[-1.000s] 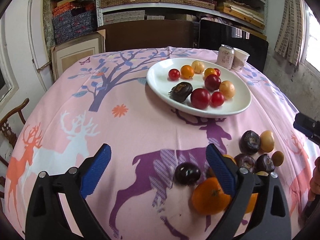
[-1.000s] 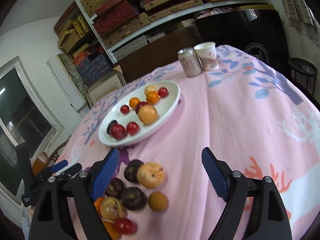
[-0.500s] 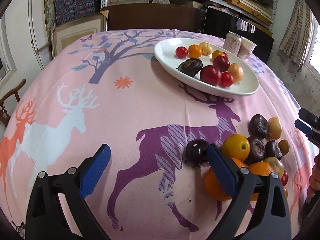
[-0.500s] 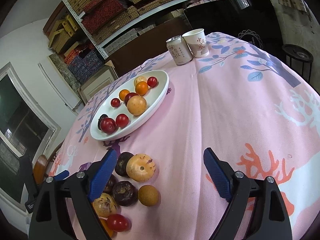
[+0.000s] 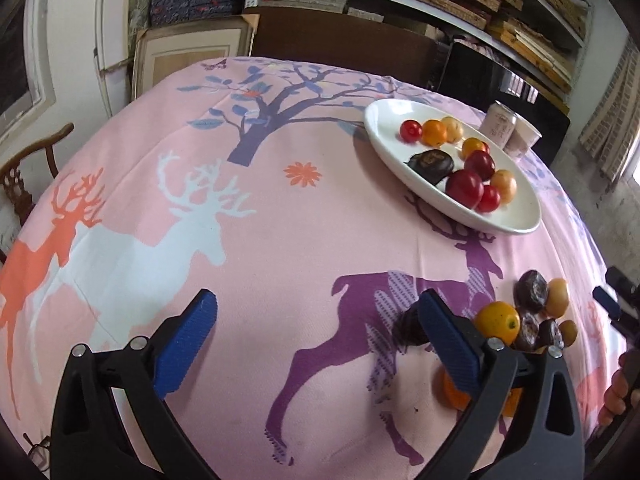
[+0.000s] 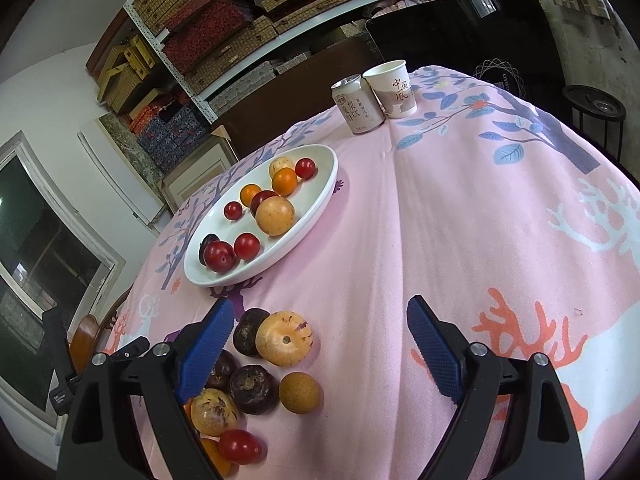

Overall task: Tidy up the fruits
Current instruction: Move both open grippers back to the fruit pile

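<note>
A white oval plate (image 5: 516, 227) (image 6: 326, 200) holds several red, orange and dark fruits. Loose fruits lie in a pile on the pink cloth. My left gripper (image 5: 316, 332) hangs over bare cloth to the left of the pile, its jaws opening with nothing between them. A dark plum (image 5: 406, 326) peeks out behind its right finger, with an orange (image 5: 498, 322) just beyond. My right gripper (image 6: 320, 344) is open above the pile. A pale speckled fruit (image 6: 285, 338) and a small brown fruit (image 6: 299, 393) sit below its gap, untouched by the pads.
A drink can (image 6: 358, 106) and a paper cup (image 6: 394, 88) stand at the table's far edge beyond the plate. A wooden chair (image 5: 24, 176) is at the left. Shelves of boxes line the back wall. A hand (image 5: 620, 392) shows at the right edge.
The left gripper has shifted left and tilted down. The dark plum that lay between its fingers is now behind the right finger. The right gripper has barely moved.
</note>
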Action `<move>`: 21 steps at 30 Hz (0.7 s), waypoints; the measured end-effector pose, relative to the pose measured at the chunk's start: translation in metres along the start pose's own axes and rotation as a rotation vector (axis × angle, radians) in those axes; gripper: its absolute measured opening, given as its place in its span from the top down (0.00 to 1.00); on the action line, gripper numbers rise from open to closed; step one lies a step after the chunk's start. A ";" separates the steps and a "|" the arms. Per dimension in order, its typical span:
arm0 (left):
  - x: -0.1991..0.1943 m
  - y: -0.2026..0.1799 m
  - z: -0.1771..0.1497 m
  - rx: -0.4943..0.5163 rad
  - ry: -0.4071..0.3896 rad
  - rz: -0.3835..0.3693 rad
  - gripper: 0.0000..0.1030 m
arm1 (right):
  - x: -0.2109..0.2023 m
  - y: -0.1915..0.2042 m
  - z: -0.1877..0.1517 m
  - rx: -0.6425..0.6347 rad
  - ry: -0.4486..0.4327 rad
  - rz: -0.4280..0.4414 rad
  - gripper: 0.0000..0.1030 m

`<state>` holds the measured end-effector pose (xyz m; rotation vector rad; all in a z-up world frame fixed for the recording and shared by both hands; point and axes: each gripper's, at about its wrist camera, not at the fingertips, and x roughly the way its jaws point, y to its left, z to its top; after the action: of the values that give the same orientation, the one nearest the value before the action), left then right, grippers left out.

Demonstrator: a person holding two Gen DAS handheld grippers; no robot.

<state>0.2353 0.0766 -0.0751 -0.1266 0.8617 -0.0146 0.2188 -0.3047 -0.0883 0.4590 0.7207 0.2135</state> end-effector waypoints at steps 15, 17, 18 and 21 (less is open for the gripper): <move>0.011 -0.038 -0.005 0.153 0.041 -0.087 0.05 | 0.003 0.004 -0.002 -0.021 0.018 -0.019 0.14; 0.011 -0.035 -0.006 0.146 0.040 -0.078 0.05 | 0.003 0.004 -0.002 -0.022 0.020 -0.020 0.14; 0.009 -0.034 -0.007 0.152 0.037 -0.080 0.05 | 0.004 0.004 -0.002 -0.022 0.020 -0.020 0.14; 0.002 -0.029 -0.010 0.224 0.009 -0.039 0.14 | 0.004 0.004 -0.002 -0.020 0.020 -0.018 0.14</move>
<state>0.2303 0.0468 -0.0797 0.0671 0.8606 -0.1475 0.2201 -0.2995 -0.0900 0.4314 0.7410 0.2082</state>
